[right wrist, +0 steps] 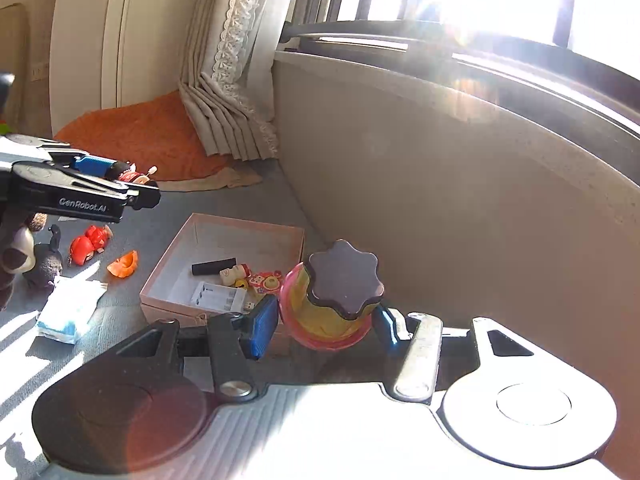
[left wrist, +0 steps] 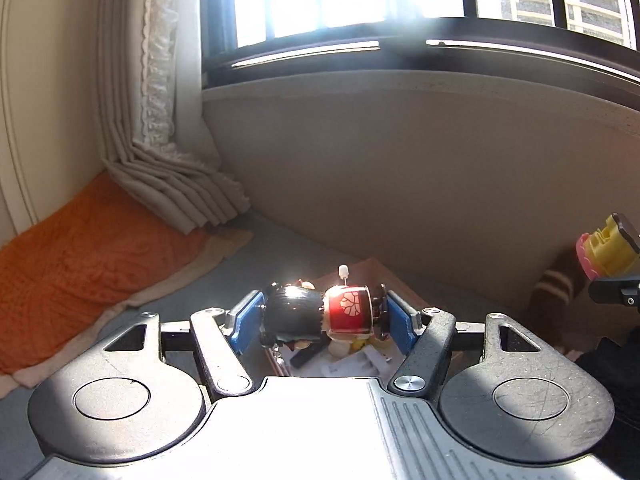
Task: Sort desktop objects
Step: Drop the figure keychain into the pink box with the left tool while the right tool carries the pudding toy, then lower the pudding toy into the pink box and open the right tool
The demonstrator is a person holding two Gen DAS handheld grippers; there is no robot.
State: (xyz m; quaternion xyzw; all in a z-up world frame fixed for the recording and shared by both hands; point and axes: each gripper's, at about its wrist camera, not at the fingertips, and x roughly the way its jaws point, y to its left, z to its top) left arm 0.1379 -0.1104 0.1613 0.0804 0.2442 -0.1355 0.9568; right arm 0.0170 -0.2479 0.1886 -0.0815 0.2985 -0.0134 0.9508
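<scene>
My left gripper (left wrist: 323, 316) is shut on a small doll (left wrist: 320, 312) with a black head and a red body, held sideways above the open cardboard box (left wrist: 404, 288). In the right wrist view the left gripper (right wrist: 128, 178) hovers at the far left, the doll (right wrist: 130, 174) between its blue pads. My right gripper (right wrist: 324, 320) is shut on a yellow and pink toy with a dark scalloped top (right wrist: 338, 292), just right of the box (right wrist: 180, 244). The box holds a black tube (right wrist: 213, 267), a white card (right wrist: 218, 298) and small figures (right wrist: 256, 278).
On the grey floor left of the box lie red toys (right wrist: 90, 242), an orange piece (right wrist: 124, 265), a dark plush (right wrist: 44, 266) and a tissue pack (right wrist: 66, 312). An orange blanket (right wrist: 140, 140) and curtain (right wrist: 228, 112) lie beyond. A grey wall (right wrist: 440, 200) below the window stands on the right.
</scene>
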